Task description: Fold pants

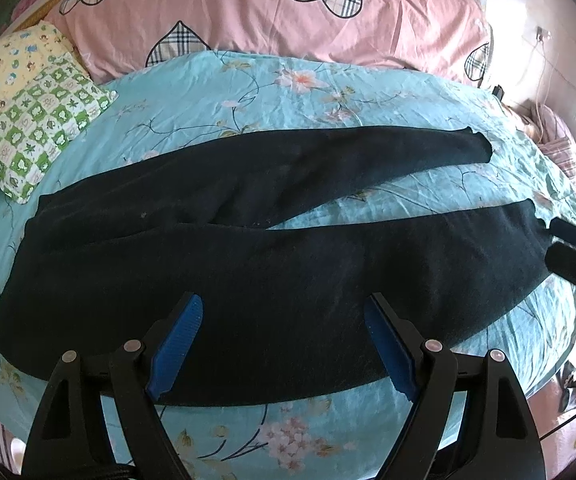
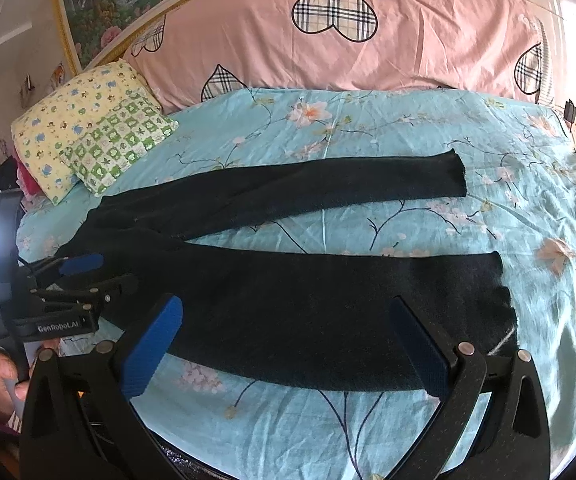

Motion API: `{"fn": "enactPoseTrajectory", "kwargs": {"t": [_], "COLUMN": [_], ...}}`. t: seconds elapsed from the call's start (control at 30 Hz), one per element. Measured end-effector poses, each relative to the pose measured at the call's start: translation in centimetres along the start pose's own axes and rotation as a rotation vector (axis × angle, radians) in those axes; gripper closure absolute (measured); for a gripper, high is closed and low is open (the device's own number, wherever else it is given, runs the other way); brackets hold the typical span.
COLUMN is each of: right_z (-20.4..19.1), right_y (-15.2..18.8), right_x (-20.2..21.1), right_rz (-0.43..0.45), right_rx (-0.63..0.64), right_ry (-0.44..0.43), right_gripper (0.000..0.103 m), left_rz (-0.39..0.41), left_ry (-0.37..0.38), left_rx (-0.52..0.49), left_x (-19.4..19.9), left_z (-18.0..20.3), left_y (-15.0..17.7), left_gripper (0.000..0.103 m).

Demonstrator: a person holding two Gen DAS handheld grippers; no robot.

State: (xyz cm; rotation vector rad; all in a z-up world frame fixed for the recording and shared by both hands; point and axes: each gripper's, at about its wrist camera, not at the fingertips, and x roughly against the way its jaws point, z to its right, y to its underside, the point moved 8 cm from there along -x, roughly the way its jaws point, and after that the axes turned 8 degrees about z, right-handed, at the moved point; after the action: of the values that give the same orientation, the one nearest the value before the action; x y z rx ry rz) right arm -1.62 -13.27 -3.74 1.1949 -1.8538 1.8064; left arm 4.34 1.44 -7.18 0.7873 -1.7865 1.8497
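Both of your grippers, left gripper [image 1: 281, 350] and right gripper [image 2: 288, 346], hover spread wide and empty over the soft, limp black pants [image 1: 247, 272], so pinch the near leg's hem and waistband edge.

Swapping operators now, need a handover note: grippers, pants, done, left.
Left gripper: open, empty, over the near leg toward the waist end.
Right gripper: open, empty, over the near leg toward its cuff.
Pants: black, flat on the blue floral bedspread, waist to the left near the pillows, legs spread apart in a V, cuffs to the right.
Done: pants laid out; no fold yet.
Left: probably bring one leg onto the other, then fold along the length.
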Motion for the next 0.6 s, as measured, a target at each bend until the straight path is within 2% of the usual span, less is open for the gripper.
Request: {"fn": "enactPoseTrajectory", "kwargs": {"t": [0.17,0.6], "right_z": [-0.1,0.4], "right_y": [-0.5,-0.9], "right_x": [0.1,-0.4], "right_rz": [0.023,0.015], "right_rx": [0.005,-0.009], "right_ry": [0.014,0.023], "right_gripper": [0.000,0.000], "left_rz": [0.002,0.003], "left_ry": [0.007,0.028], "left_rx": [0.016,0.008], "left_x": [-0.1,-0.8], "left_z": [-0.6,-0.4], "left_y": [-0.2,-1.0], "left_gripper": [0.019,0.019]}}
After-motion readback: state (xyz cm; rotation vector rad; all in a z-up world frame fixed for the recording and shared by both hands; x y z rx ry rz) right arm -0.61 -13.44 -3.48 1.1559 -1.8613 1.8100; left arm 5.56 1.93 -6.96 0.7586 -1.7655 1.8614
